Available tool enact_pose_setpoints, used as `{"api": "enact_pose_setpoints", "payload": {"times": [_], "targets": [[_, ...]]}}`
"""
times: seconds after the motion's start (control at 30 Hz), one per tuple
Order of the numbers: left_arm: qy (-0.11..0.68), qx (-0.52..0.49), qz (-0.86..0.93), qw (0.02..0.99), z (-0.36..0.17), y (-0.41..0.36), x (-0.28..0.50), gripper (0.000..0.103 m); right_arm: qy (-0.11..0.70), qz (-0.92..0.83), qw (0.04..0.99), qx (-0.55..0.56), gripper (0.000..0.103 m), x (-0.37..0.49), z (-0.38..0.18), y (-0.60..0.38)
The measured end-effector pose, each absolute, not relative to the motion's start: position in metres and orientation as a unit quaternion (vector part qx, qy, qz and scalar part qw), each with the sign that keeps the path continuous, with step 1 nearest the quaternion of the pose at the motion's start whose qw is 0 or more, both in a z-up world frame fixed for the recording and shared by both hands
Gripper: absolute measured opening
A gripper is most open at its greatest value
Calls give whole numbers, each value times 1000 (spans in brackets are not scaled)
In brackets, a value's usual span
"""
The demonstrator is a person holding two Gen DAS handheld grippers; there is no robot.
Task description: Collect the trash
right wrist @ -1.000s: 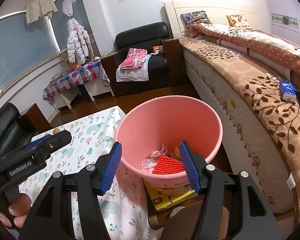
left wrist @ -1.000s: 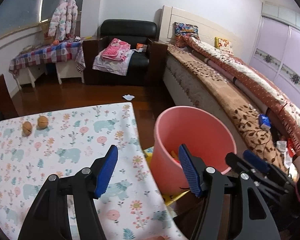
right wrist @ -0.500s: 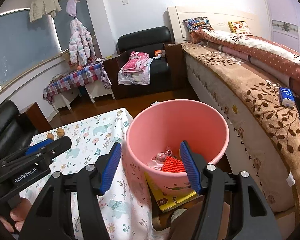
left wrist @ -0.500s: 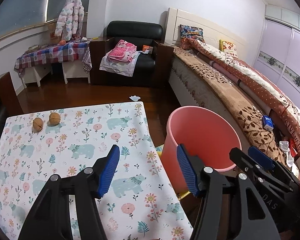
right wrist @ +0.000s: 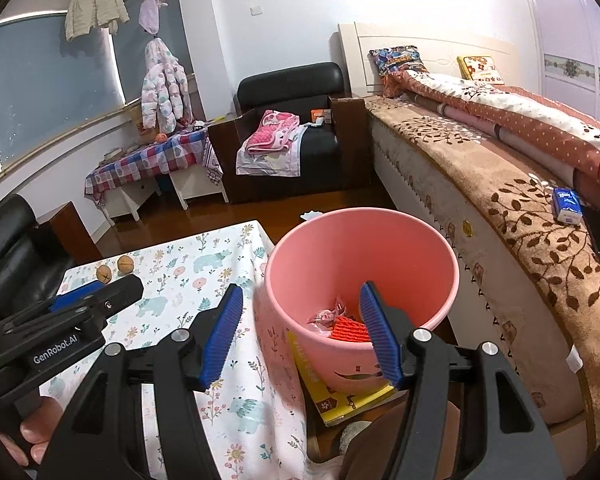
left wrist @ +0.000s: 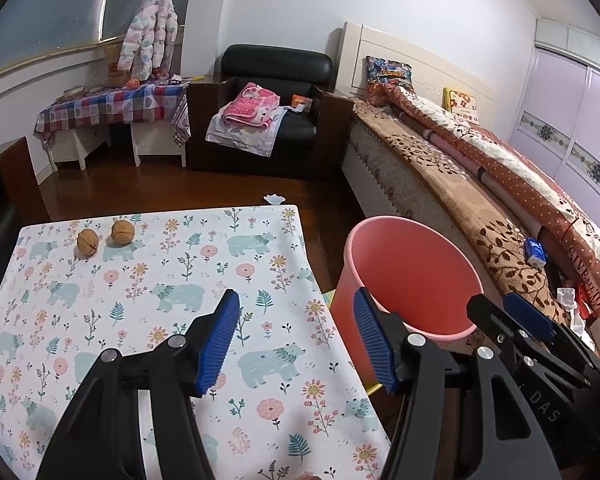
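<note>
left gripper [left wrist: 296,340] hangs over the near edge of the tabletop [left wrist: 100,320], jaws spread wide, nothing between the pads. right gripper [right wrist: 300,328] sits beside it, also spread and empty, aimed down at the pink bin [right wrist: 364,268] just ahead so its camera looks straight into the mouth. bin stands on the floor tight against the tabletop's right edge, likely so stuff can drop straight in. inside it, just ahead of the right gripper: red mesh piece [right wrist: 348,328] and a crinkled clear wrapper [right wrist: 324,314]. both grippers being empty fits a drop already made, my guess. well ahead and left of the left gripper, two walnuts [left wrist: 104,238] side by side near the tabletop's far edge, probably next to collect. a small white scrap [left wrist: 274,199] lies on the floor past the far edge. left gripper also shows low left in the right wrist view, a hand [right wrist: 32,436] under it.
</note>
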State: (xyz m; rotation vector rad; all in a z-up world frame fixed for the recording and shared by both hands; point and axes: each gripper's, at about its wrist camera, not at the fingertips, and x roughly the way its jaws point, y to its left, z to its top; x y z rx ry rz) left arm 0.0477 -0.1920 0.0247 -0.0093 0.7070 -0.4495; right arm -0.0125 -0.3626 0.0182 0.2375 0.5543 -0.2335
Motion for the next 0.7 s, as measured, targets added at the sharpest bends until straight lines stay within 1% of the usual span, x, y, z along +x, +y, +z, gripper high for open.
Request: {"api": "enact_pose_setpoints", "payload": {"times": [0.7], "targets": [[333,-2,-218,917,34,-186,29,59,260,-124,951,116,61,-28,24,-357]]}}
